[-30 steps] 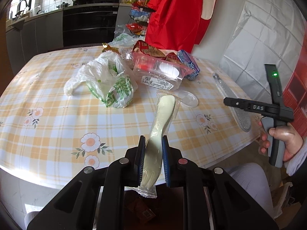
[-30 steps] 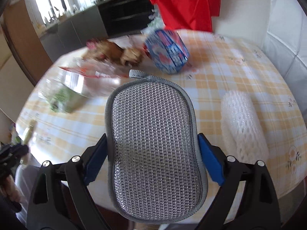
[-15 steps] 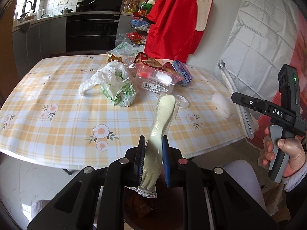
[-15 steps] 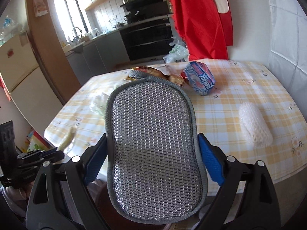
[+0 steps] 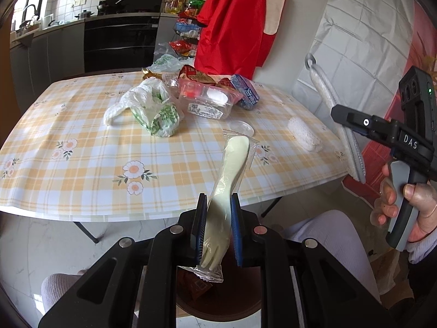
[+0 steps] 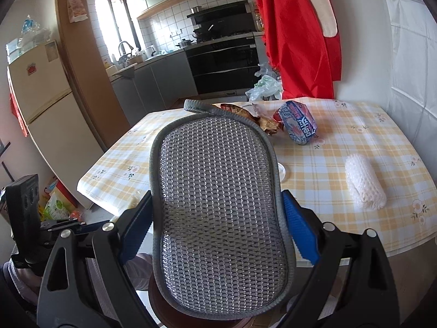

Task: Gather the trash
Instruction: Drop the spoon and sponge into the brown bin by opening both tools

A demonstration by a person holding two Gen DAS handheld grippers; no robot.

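My left gripper [image 5: 217,227] is shut on a pale plastic spork in a clear wrapper [image 5: 226,180], held in front of the table's near edge above a brown bin [image 5: 218,298]. My right gripper [image 6: 218,218] is shut on a grey mesh scrubbing pad [image 6: 218,213], also off the table; the pad shows edge-on in the left wrist view [image 5: 352,147]. On the checked tablecloth [image 5: 82,164] lie a white and green plastic bag [image 5: 153,109], a clear plastic tray [image 5: 207,101], a blue packet [image 5: 245,91], snack wrappers [image 5: 191,73], a clear lid [image 5: 241,128] and a white foam net [image 5: 303,134].
A red cloth [image 5: 235,27] hangs behind the table. Kitchen counters and an oven [image 5: 120,43] stand at the back. A fridge [image 6: 46,109] stands on the left in the right wrist view. A person's knees show below the grippers.
Both grippers have drawn back from the table, toward the person, with the spork and the mesh pad still held. The bin now shows under the left gripper.
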